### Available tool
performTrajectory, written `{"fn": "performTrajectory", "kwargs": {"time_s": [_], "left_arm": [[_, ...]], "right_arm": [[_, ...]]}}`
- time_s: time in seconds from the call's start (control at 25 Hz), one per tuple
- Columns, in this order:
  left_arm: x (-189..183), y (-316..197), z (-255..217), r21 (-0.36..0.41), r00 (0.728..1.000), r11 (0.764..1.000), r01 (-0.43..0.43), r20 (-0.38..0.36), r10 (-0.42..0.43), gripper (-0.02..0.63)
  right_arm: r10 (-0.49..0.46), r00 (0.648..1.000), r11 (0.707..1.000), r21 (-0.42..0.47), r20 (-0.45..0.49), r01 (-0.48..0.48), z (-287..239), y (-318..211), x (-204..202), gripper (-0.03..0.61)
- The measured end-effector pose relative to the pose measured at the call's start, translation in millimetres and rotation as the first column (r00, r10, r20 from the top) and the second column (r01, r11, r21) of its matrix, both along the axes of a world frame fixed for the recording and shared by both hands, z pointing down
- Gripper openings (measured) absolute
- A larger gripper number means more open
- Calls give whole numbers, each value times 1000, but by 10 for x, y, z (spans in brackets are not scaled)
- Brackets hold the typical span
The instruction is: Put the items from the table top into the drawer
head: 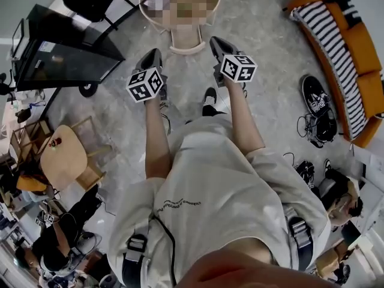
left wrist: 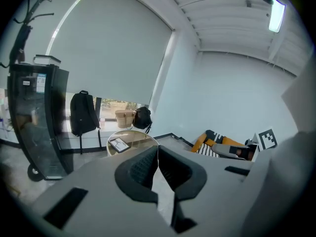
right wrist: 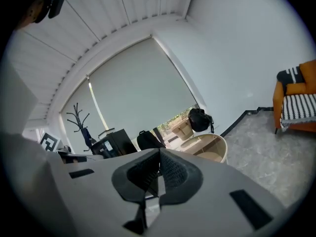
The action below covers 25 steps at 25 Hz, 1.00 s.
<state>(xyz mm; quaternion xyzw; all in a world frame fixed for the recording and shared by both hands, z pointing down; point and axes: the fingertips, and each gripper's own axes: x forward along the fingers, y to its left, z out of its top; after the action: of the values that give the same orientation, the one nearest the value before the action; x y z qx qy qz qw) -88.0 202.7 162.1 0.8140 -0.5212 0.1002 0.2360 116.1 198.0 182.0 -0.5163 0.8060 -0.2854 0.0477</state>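
Observation:
A round light-wood table (head: 146, 12) stands ahead on the floor, its top hidden under a mosaic patch in the head view. The left gripper view shows that table (left wrist: 140, 138) with a flat dark tablet-like item (left wrist: 119, 144) lying on it. It also appears in the right gripper view, where the table (right wrist: 212, 146) shows a curved wooden side. My left gripper (head: 153, 55) (left wrist: 158, 156) is shut and holds nothing. The right gripper (head: 216, 43) (right wrist: 159, 165) is shut and empty too. Both are held in the air side by side, short of the table.
A black cabinet on wheels (head: 63, 56) stands at the left. An orange sofa with a striped cushion (head: 351, 59) lines the right, with shoes (head: 318, 110) and cables beside it. A wooden chair (head: 66, 161) and seated people are at the lower left. Backpacks (left wrist: 81, 113) hang by the window.

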Motion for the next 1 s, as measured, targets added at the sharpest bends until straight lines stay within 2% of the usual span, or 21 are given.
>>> {"fn": "performTrajectory", "kwargs": {"time_s": [0.08, 0.16, 0.2, 0.28, 0.4, 0.56, 0.68, 0.88, 1.0], "left_arm": [[82, -124, 17, -7, 1000, 1000, 15, 17, -15, 21], [178, -240, 68, -15, 999, 1000, 28, 16, -27, 21], [240, -309, 93, -16, 999, 999, 32, 9, -32, 21], [391, -470, 138, -12, 1000, 999, 29, 7, -29, 21], [719, -688, 231, -13, 999, 1000, -18, 47, 19, 21], [1019, -862, 313, -24, 996, 997, -73, 57, 75, 21], [1218, -1013, 357, -27, 992, 993, -111, 52, 113, 21], [1376, -1397, 463, -49, 983, 984, -171, 59, 173, 21], [1374, -1734, 432, -43, 980, 982, -187, 56, 189, 21]], "right_arm": [[-24, 992, 1000, 6, 121, 23, 31, -121, 55, 32], [-35, 966, 999, 9, 257, 33, 69, -181, 121, 32], [-38, 956, 999, 7, 292, 37, 106, -214, 161, 32], [-46, 957, 999, 0, 285, 48, 219, -316, 249, 32], [-22, 965, 1000, -4, 260, 24, 327, -479, 508, 32], [59, 937, 998, 11, 344, -66, 323, -557, 879, 32], [114, 930, 992, 5, 350, -123, 354, -631, 1127, 32], [285, 923, 958, -60, 259, -279, 531, -852, 1472, 32], [349, 912, 937, -76, 216, -341, 524, -1026, 1596, 32]]}}
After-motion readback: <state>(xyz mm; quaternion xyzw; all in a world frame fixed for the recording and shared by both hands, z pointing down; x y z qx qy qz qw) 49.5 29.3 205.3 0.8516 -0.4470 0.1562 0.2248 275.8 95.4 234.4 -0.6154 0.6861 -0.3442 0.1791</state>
